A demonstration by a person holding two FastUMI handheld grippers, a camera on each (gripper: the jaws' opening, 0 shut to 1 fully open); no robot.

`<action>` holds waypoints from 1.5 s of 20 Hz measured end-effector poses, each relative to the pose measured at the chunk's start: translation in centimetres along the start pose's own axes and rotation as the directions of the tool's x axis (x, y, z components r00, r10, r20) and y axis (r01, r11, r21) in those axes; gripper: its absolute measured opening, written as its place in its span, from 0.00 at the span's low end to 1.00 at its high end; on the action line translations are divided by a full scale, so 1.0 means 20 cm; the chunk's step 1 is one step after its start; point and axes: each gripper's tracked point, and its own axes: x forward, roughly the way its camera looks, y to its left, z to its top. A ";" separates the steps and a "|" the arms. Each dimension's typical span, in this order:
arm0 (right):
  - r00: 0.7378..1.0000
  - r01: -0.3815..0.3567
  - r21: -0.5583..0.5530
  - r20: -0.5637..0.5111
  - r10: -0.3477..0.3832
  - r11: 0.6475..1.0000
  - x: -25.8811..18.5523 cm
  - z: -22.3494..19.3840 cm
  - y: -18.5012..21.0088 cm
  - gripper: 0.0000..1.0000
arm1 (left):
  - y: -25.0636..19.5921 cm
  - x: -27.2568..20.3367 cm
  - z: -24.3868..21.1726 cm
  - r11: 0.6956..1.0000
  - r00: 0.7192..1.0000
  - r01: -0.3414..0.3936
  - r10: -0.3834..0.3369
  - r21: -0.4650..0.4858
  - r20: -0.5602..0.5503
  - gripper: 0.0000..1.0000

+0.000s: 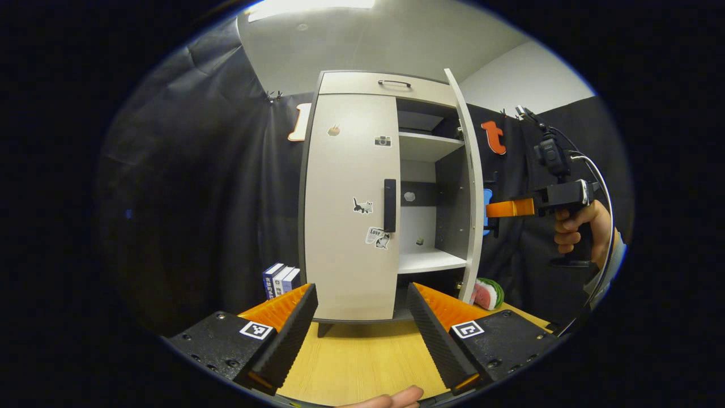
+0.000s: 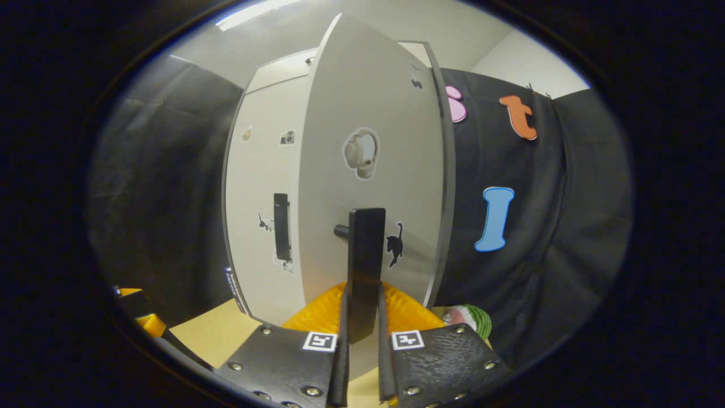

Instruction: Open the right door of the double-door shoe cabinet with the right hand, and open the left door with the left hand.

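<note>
A light grey shoe cabinet [image 1: 351,85] stands on a wooden table [image 1: 362,357]. Its left door [image 1: 348,209] is closed, with a black handle [image 1: 389,205] near its inner edge. Its right door [image 1: 471,187] stands swung out, showing white shelves [image 1: 427,260]. My left gripper [image 1: 362,326] is open in front of the closed door, apart from it. In the right gripper view, my right gripper [image 2: 362,323] is shut on the right door's black handle [image 2: 365,255], with the door [image 2: 374,170] close ahead. A hand [image 1: 578,226] holds that right gripper [image 1: 491,208] at the door's edge.
Small books [image 1: 281,280] stand left of the cabinet's foot. A watermelon-slice toy [image 1: 488,293] lies at its right foot, also visible as a green and pink thing [image 2: 470,317]. A drawer with a handle [image 1: 395,83] tops the cabinet. Black cloth walls surround the booth.
</note>
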 end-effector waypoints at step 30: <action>0.995 0.068 0.110 0.062 -0.075 0.992 -0.10 0.01 -0.69 0.03 | -0.11 0.26 -0.26 0.997 0.993 0.071 -0.072 -0.012 -0.093 0.99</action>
